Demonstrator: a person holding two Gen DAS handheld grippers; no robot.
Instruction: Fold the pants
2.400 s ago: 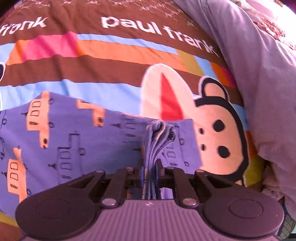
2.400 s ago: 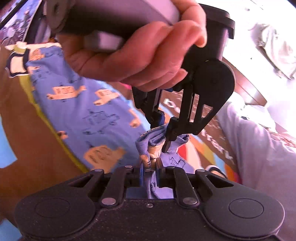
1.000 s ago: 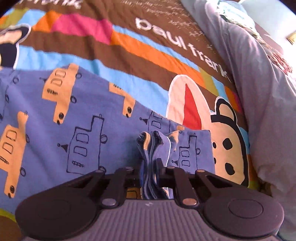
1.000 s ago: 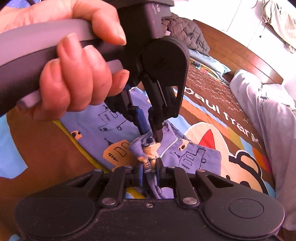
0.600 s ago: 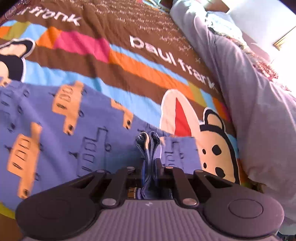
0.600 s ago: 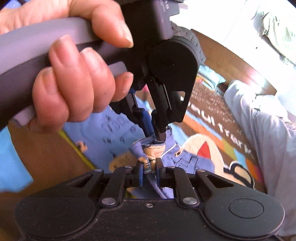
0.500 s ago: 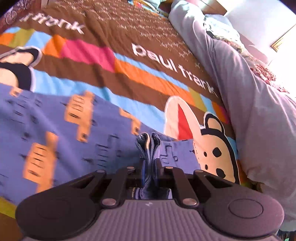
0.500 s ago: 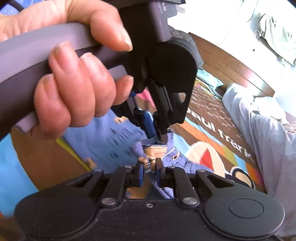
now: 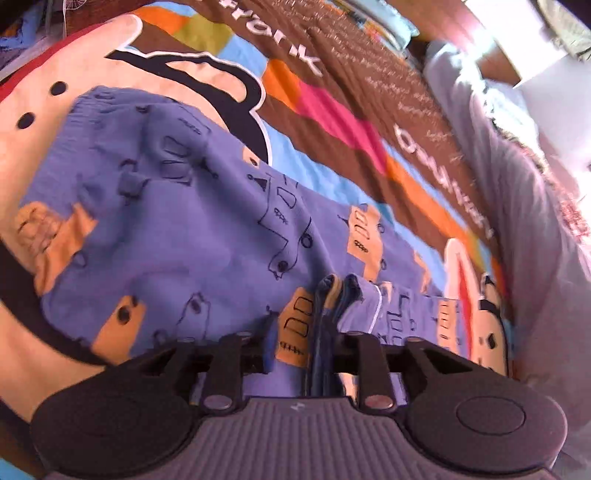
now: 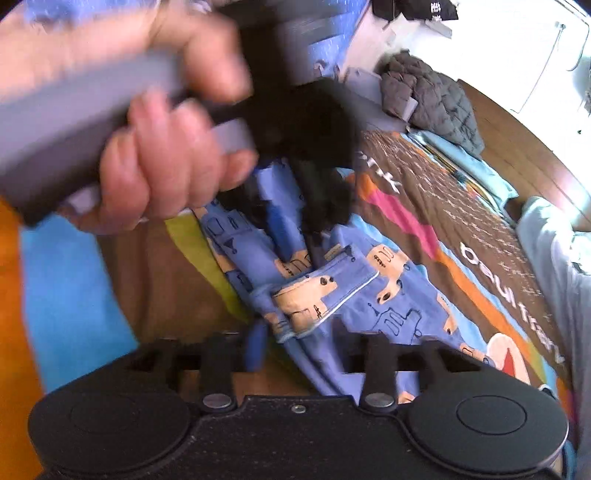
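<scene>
Pants (image 9: 192, 229) hem edge lies btwn both grippers, left (image 9: 306, 350) & right (image 10: 299, 347), jaws just spread, pads off cloth.

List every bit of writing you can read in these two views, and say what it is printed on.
"paul fran": white letters on the brown band of the bedspread, right wrist view; the word's end is not readable.
"rank": the same lettering further up that band, left wrist view; blurred and only partly legible.
Rows of fine white script on the brown band: too small to read.
White mark on the black garment: too small to read.
</scene>
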